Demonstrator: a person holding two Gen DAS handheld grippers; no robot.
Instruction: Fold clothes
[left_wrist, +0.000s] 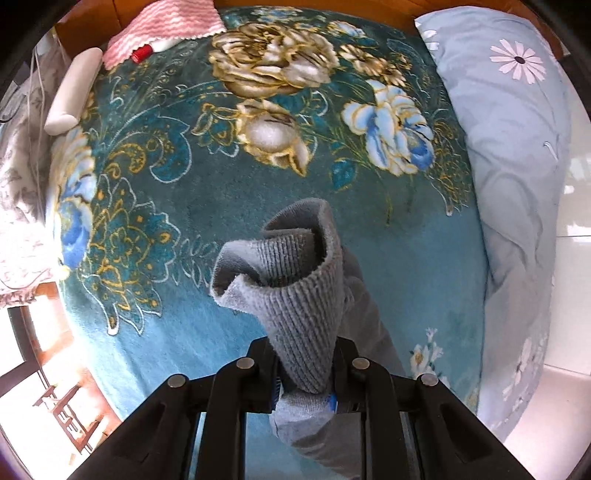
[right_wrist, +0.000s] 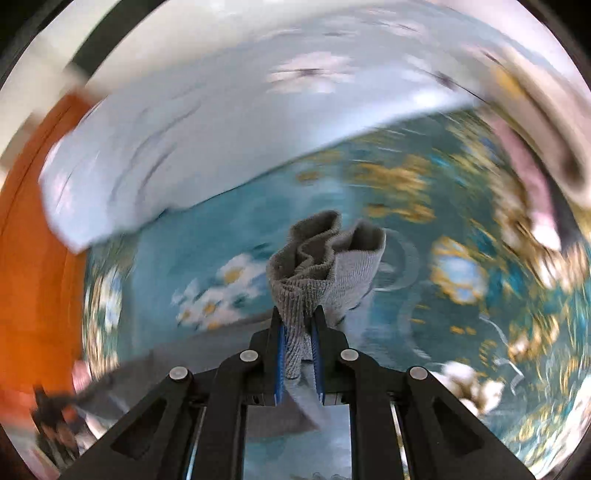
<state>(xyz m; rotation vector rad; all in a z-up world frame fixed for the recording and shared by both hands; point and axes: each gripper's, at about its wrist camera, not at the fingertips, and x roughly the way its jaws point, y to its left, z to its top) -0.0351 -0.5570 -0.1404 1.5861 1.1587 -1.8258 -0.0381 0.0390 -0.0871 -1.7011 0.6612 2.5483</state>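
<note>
A grey ribbed knit garment (left_wrist: 291, 280) is held up above a teal floral blanket (left_wrist: 229, 192). My left gripper (left_wrist: 304, 365) is shut on a bunched ribbed edge of it, and the cloth stands up in a fold past the fingertips. More of it hangs below the jaws. My right gripper (right_wrist: 299, 325) is shut on another ribbed edge of the grey garment (right_wrist: 325, 258), which bunches above the blue pads. The right wrist view is blurred by motion. Grey cloth trails down and to the left under that gripper.
A pale blue daisy-print pillow (left_wrist: 517, 184) lies along the blanket's right side; it also shows in the right wrist view (right_wrist: 221, 129). A pink striped cloth (left_wrist: 166, 29), a red spool (left_wrist: 142, 53) and a white roll (left_wrist: 74, 92) lie at the far left. Orange wooden bed frame (right_wrist: 33, 258) borders the blanket.
</note>
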